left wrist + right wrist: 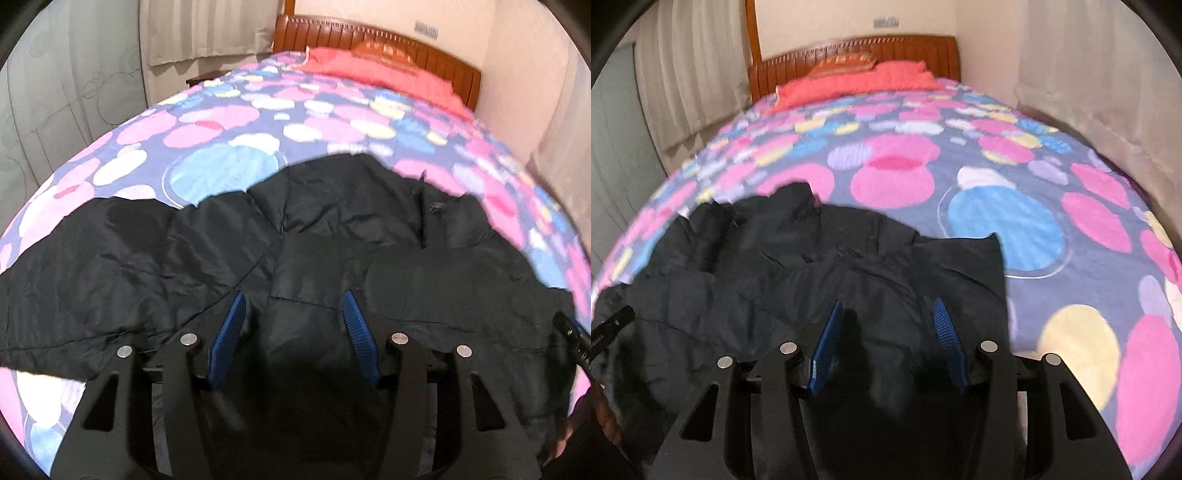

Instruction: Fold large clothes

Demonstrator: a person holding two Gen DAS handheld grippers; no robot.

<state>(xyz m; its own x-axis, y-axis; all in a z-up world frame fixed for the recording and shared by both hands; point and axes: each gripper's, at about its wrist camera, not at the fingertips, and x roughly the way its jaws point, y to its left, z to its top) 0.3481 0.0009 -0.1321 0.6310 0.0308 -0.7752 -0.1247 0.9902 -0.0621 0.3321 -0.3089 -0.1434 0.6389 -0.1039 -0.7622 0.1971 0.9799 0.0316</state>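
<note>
A black puffy jacket [332, 229] lies spread on the bed, its collar toward the headboard. My left gripper [293, 295] hovers over the jacket's near part with its blue pads [229, 332] apart and nothing pinched between them. In the right wrist view the jacket [768, 266] fills the lower left, with its right edge near the blue circle on the cover. My right gripper [888, 301] stands over that right side, jaws apart. A dark bulge of fabric sits low between the jaws and the pads [947, 332] do not press on it.
The bed carries a cover [229, 122] with pink, blue and yellow circles and a red pillow [857, 83] by the wooden headboard [388, 40]. Curtains [683, 74] hang on the left and a wall [1089, 92] runs on the right. The other gripper's body [570, 332] shows at the right edge.
</note>
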